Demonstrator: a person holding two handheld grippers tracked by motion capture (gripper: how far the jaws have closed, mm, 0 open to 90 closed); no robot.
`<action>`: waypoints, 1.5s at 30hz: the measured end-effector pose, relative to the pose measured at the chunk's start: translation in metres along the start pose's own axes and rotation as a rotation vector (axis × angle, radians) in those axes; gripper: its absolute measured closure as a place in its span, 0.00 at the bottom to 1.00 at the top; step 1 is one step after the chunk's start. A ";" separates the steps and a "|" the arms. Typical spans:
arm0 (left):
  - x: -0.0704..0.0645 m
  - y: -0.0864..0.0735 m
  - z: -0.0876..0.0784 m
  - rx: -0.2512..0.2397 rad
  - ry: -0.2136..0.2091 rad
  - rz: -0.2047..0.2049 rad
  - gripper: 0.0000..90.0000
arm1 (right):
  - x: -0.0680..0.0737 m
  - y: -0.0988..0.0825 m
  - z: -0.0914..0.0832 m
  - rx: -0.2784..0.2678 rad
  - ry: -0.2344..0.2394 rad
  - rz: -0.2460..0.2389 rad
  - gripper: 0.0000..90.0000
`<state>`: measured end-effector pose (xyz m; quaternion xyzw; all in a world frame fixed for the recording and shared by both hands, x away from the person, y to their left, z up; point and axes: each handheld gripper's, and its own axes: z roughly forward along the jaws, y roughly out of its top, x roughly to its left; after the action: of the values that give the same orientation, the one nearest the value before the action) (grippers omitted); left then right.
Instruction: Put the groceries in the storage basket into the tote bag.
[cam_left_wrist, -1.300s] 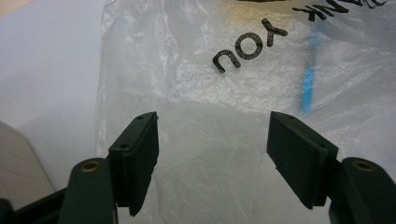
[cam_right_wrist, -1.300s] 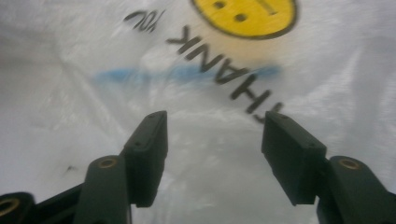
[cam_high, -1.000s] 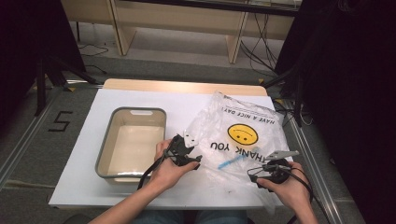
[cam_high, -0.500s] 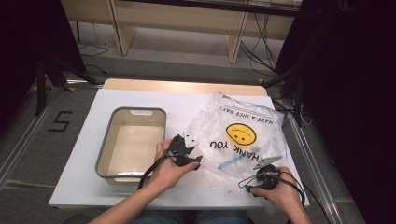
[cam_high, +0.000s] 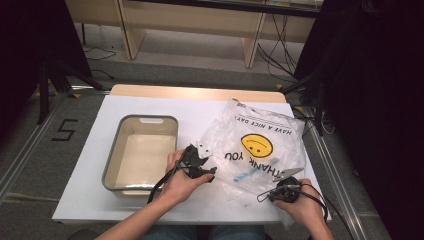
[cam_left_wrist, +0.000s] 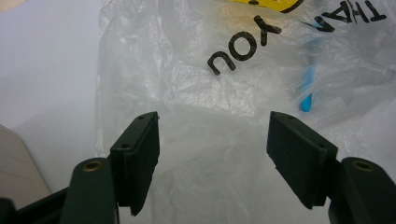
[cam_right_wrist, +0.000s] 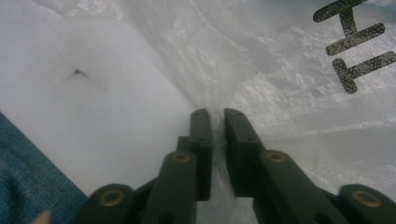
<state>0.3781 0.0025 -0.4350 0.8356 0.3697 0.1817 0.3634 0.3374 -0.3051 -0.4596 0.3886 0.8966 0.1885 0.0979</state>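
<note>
A clear plastic bag (cam_high: 260, 145) printed with a yellow smiley and "THANK YOU" lies crumpled on the white table (cam_high: 85, 200), with a small blue object (cam_high: 243, 175) inside it. My left gripper (cam_high: 209, 161) hovers open at the bag's left edge; in the left gripper view the bag (cam_left_wrist: 210, 88) and the blue object (cam_left_wrist: 306, 100) lie beyond my left gripper (cam_left_wrist: 212, 144), nothing between its pads. At the bag's near right corner my right gripper (cam_high: 278, 186) has just been closing. In the right gripper view my right gripper (cam_right_wrist: 217, 116) pinches a fold of the bag (cam_right_wrist: 289, 93).
An empty grey-rimmed tray (cam_high: 142, 120) stands left of the bag, beside my left hand. The table's front edge runs just under both hands. A wooden strip borders the table's far edge, and cables lie on the floor beyond it.
The right gripper has dropped to the bag's near right corner and its jaws have shut on the film. The left gripper and the tray have stayed put.
</note>
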 end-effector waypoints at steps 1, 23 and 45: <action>0.000 0.000 0.000 0.000 0.000 0.003 0.38 | 0.000 0.000 0.000 0.002 0.000 -0.004 0.96; -0.009 -0.004 0.007 0.111 -0.022 0.048 0.34 | -0.033 -0.020 -0.014 -0.002 -0.112 0.049 0.99; -0.018 -0.009 0.005 0.184 -0.103 0.057 0.36 | -0.041 -0.016 -0.009 -0.089 -0.197 0.075 1.00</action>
<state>0.3647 -0.0089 -0.4455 0.8837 0.3420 0.1142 0.2984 0.3517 -0.3482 -0.4566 0.4339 0.8581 0.1926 0.1955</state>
